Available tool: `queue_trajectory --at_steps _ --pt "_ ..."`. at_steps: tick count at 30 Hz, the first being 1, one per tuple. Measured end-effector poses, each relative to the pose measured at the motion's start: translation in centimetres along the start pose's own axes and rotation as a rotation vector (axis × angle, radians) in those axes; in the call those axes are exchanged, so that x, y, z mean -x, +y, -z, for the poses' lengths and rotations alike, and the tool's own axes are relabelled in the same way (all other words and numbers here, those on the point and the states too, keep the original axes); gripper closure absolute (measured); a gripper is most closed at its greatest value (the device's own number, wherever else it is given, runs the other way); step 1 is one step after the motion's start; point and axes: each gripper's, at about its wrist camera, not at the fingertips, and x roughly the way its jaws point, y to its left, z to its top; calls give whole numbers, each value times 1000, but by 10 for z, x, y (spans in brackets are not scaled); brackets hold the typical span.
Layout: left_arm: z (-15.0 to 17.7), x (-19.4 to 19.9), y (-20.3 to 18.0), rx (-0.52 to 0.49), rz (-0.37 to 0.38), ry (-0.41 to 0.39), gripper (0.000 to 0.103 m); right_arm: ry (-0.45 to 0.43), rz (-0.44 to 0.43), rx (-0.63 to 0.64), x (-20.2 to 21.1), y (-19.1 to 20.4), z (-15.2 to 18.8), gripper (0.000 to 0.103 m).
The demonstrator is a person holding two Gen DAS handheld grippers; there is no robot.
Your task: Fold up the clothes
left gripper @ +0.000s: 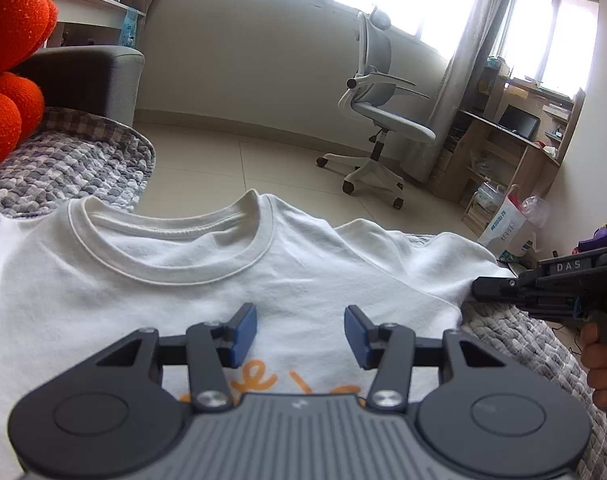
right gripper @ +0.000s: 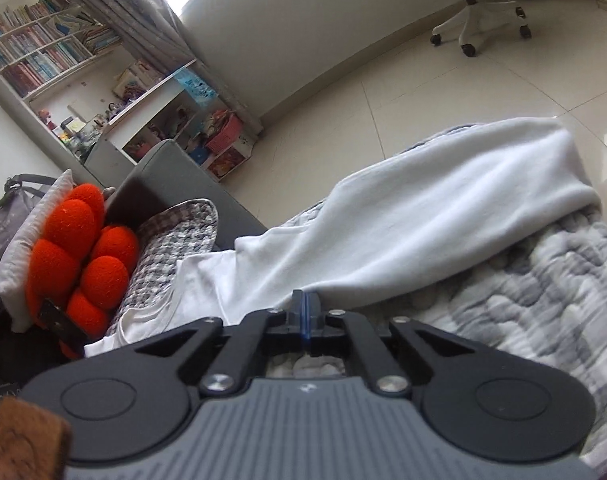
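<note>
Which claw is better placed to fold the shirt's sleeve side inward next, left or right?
Probably the right. The right claw is shut at the white T-shirt sleeve edge. The left claw hangs open over the chest, holding nothing.

- A grey and white quilted blanket (left gripper: 63, 168) covers the sofa seat and carries everything.
- A white T-shirt (left gripper: 175, 280) lies spread on it, collar toward the tiled floor (left gripper: 239, 160), one side bunched in a loose fold.
- An orange bobbled cushion (right gripper: 83, 256) sits at the blanket's far end, by the grey sofa arm (left gripper: 103, 76).
</note>
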Motion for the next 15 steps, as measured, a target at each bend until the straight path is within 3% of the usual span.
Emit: queue_trajectory --at_steps 2,10,15 --pt "1 2 -2 -8 -6 6 53 34 -10 41 3 6 4 89" --pt "6 16 -11 -57 -33 47 50 216 -105 51 24 22 45 87" --pt "12 37 -11 -55 -42 88 50 235 -117 36 39 28 67 70"
